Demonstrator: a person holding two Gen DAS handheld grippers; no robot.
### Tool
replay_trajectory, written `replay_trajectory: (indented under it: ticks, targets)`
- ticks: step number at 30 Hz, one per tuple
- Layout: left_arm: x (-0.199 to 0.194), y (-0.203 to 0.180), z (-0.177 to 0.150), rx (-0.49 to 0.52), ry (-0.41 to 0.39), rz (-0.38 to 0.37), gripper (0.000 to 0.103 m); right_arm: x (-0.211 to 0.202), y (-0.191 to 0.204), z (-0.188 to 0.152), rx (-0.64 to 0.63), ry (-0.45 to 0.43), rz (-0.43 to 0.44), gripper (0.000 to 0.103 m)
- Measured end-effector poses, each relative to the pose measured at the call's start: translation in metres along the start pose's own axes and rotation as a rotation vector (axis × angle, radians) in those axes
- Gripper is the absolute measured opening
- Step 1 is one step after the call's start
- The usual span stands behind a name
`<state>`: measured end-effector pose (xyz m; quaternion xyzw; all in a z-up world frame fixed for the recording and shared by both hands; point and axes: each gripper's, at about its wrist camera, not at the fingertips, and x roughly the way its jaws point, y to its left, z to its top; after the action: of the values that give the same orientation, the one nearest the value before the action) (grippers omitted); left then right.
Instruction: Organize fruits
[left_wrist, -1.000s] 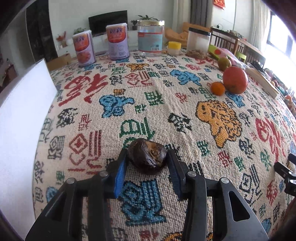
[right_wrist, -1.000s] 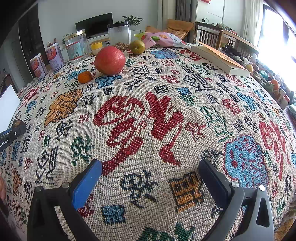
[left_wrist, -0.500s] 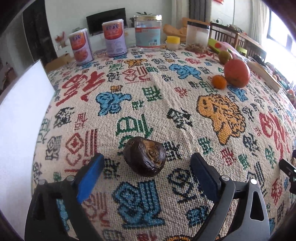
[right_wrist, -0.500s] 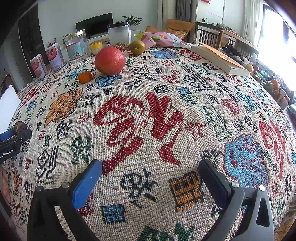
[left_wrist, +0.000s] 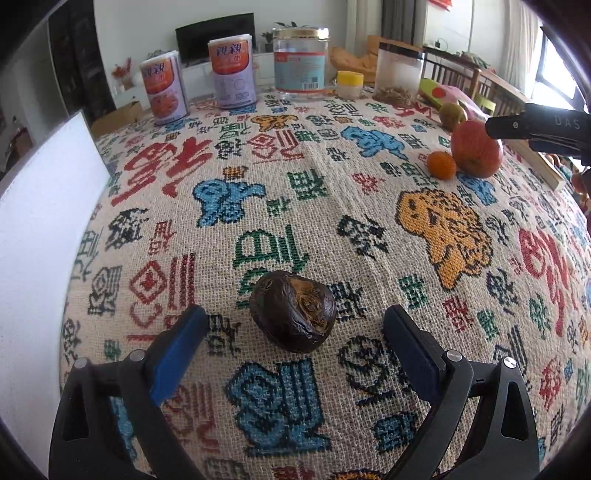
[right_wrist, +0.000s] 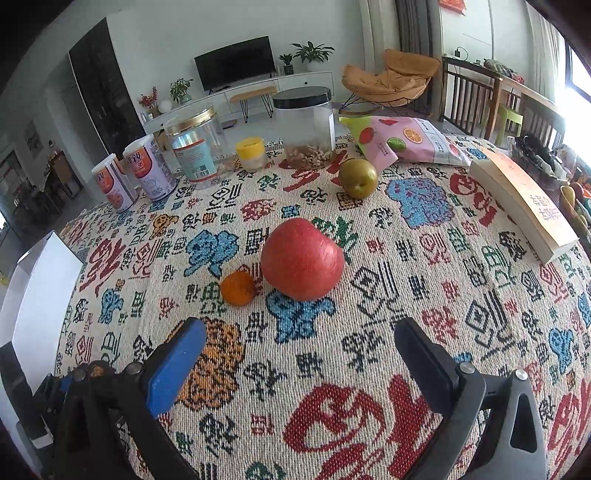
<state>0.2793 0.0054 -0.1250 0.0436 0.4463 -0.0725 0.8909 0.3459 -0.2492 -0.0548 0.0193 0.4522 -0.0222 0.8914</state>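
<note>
A dark wrinkled fruit lies on the patterned tablecloth. My left gripper straddles it, its jaws still opening, and neither pad touches the fruit. In the right wrist view a big red fruit and a small orange sit side by side just beyond my right gripper, which is open and holds nothing. A green-brown fruit rests farther back. The right gripper's black body hangs over the red fruit in the left wrist view.
Two cans, a clear jar, a yellow-lidded pot and a black-lidded jar line the far edge. A snack bag and a book lie at the right. A white board stands at the left.
The left jaws have opened off the dark fruit, which now lies free on the cloth. The right gripper has travelled toward the red fruit and the orange, which now sit close before it.
</note>
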Motion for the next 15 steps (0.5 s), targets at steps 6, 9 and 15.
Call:
replay_trajectory:
  ticks: [6, 9, 15]
  targets:
    - [0.0, 0.0, 0.0, -0.002, 0.0, 0.0, 0.099, 0.055, 0.026, 0.021, -0.335, 0.112, -0.091, 0.067]
    - [0.0, 0.0, 0.0, -0.002, 0.001, 0.0, 0.099, 0.057, 0.009, 0.023, -0.284, 0.122, -0.042, 0.066]
    - [0.0, 0.001, 0.0, -0.001, 0.0, 0.0, 0.099, 0.033, -0.082, -0.001, 0.297, 0.175, 0.272, 0.065]
